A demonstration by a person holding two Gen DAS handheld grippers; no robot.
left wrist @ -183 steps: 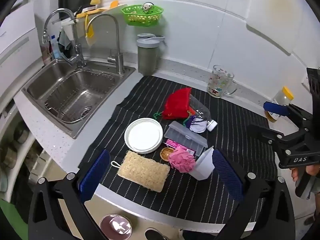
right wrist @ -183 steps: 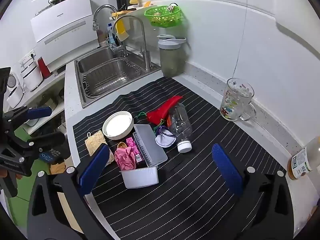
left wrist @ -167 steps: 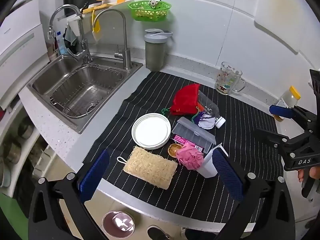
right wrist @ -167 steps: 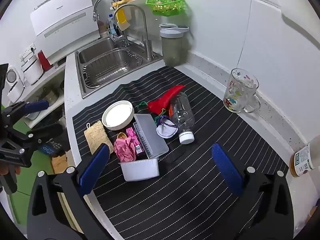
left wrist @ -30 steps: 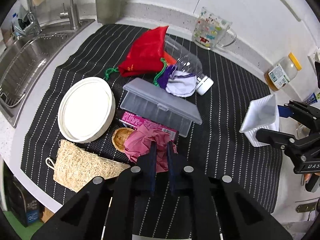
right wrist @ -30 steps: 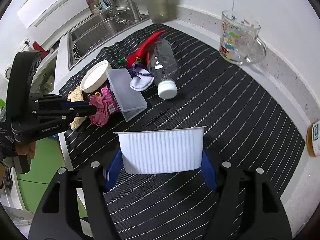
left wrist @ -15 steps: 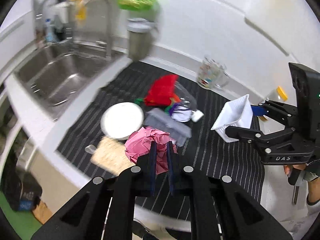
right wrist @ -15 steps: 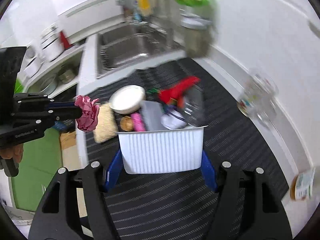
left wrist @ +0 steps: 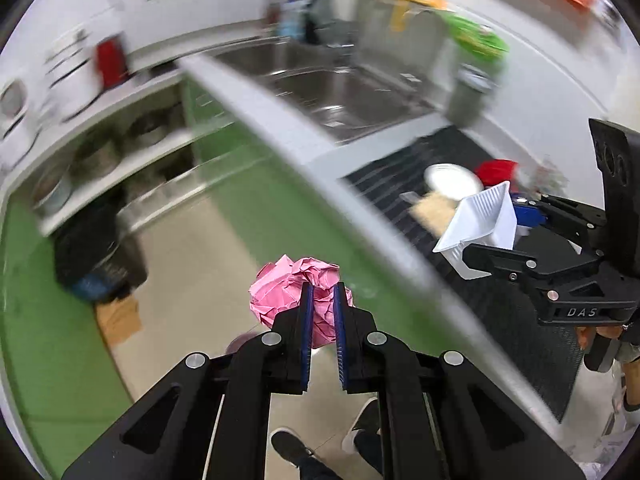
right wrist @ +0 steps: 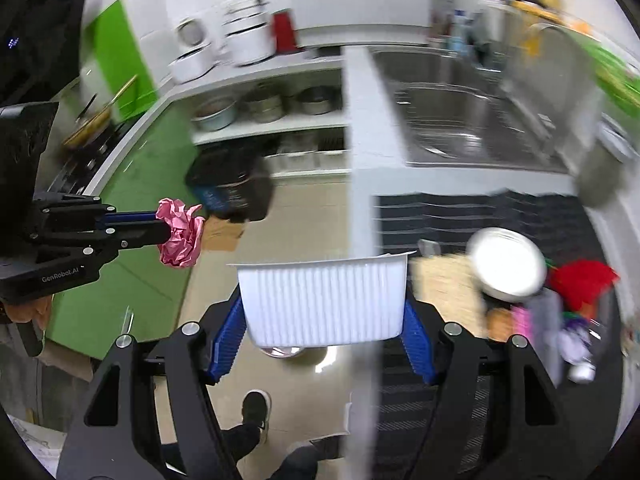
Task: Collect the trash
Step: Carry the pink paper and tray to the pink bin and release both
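Left gripper (left wrist: pixel 321 316) fingers nearly closed, pinching pink crumpled paper (left wrist: pixel 294 298) at lower centre, over the floor. Right gripper (right wrist: pixel 324 330) clamps white ribbed tub (right wrist: pixel 323 298) across its ends. Risk: paper held only at its edge may slip before the dark bin (right wrist: pixel 232 182), upper left.

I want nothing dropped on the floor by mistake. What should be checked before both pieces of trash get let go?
1. Left gripper pinching the crumpled pink paper: ok.
2. Right gripper clamped on the white plastic tub: ok.
3. Both loads clear of the counter edge, over the floor: ok.
4. Dark bin in sight under the shelves: ok.
5. Either load directly above the bin: not ok, it lies further off.
6. Bin mouth open: cannot tell, too blurred.
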